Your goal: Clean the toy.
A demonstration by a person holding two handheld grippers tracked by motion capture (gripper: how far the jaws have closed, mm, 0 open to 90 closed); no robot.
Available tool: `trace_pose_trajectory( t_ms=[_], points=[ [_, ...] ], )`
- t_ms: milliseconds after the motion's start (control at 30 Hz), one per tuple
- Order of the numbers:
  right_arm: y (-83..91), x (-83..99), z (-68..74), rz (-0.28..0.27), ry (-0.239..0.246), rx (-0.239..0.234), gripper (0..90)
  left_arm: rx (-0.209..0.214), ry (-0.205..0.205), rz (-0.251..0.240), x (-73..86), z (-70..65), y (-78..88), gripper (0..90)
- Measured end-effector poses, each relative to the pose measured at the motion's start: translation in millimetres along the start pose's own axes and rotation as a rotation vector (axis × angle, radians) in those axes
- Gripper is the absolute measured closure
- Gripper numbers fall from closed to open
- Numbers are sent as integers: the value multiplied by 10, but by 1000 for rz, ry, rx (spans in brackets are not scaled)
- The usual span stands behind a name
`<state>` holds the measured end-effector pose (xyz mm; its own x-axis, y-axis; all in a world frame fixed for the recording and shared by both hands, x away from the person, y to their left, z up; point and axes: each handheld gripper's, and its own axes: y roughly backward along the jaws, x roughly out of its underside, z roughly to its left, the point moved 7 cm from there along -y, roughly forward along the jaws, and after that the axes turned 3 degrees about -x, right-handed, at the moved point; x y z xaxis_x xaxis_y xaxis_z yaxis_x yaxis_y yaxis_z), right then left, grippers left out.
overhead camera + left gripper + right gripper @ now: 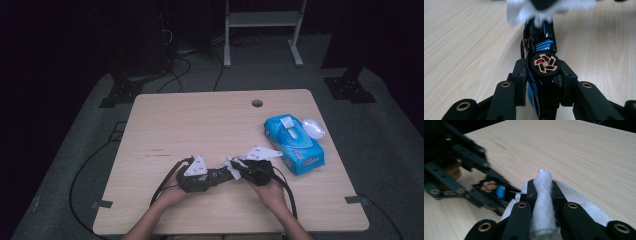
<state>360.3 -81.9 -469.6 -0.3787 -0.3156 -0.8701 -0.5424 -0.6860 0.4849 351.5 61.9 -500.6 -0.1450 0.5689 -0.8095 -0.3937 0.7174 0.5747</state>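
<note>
A black and blue toy car [541,50] with a gold-spoked wheel [545,64] lies on its side between the jaws of my left gripper [544,80], which is shut on it. In the high view the left gripper [212,176] and the right gripper [239,169] meet near the table's front middle. My right gripper [542,192] is shut on a bunched white wipe [543,202]. The wipe [534,10] rests against the far end of the car. In the right gripper view the toy car [496,192] and the left gripper's black arms [456,182] sit just to the left.
A blue pack of wet wipes [292,142] with its flap up lies at the right of the wooden table [200,125], a clear plastic lid [314,128] beside it. A round hole [257,103] is near the far edge. Cables trail off the front.
</note>
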Motion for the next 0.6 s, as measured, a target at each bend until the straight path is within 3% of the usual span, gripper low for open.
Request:
trace_pose_trajectory(
  t_ms=[267,367,467,600],
  points=[
    [-201,-90,384,2,46,-123,813,0,8,-1,2,-2,2,652],
    [-184,-76,361,14,73,-98,813,-1,10,0,2,-5,4,652],
    [-110,-48,242,26,107,-33,813,2,5,2,3,-2,11,652],
    [26,3,31,24,91,32,812,4,6,5,3,-2,13,653]
  ],
)
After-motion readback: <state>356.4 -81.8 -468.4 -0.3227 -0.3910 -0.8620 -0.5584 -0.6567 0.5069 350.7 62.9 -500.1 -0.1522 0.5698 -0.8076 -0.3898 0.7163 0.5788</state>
